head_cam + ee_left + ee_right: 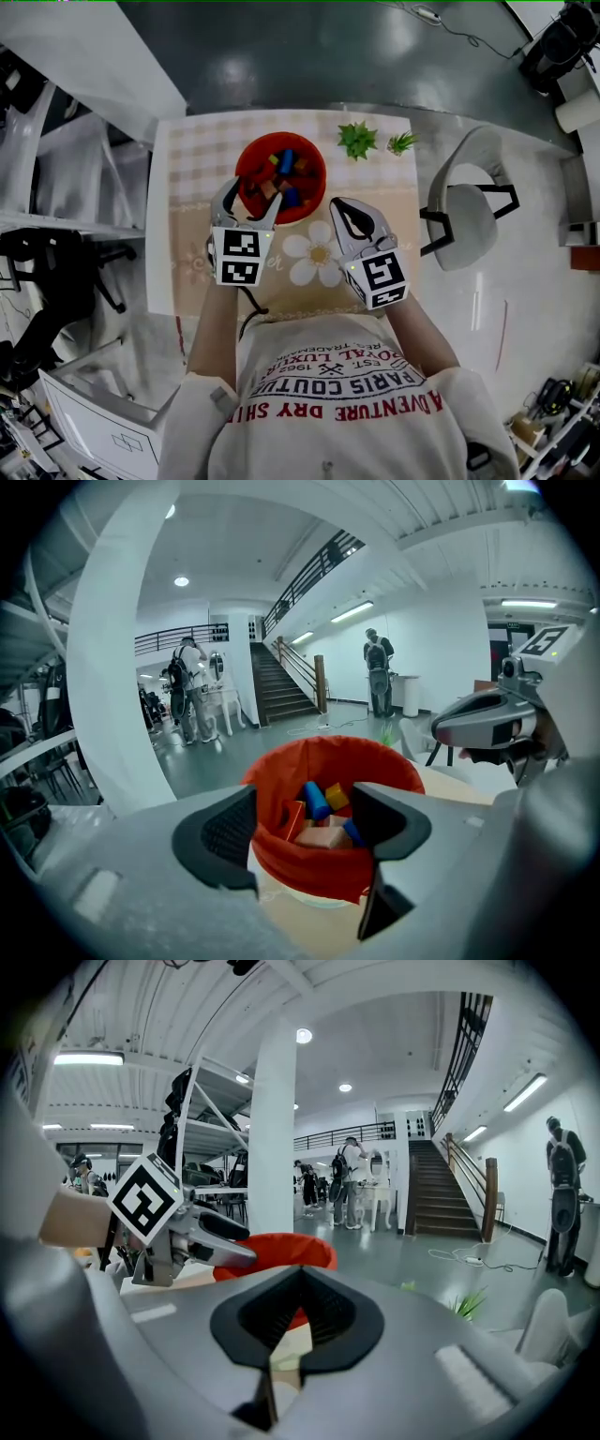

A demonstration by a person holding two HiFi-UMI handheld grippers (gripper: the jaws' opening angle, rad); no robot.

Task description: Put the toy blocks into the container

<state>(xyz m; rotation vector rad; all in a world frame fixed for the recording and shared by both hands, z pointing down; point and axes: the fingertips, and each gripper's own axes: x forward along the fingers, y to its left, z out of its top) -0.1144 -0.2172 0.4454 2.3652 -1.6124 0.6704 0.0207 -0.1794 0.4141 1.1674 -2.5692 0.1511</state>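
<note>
As judged at the container [246, 155]: toy blocks [284, 174] all inside, none outside; left gripper [305, 832] released, right gripper [297, 1309] clenched empty.

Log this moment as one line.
left gripper: open, empty, at red container | right gripper: shut, empty | toy blocks: inside it

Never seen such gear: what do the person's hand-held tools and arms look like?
The left gripper and right gripper are pale grey shells with dark ribbed fingers, each carrying a white cube of black square markers. A black cable hangs below the left one. The person wears a white short-sleeved T-shirt with red and black lettering.
</note>
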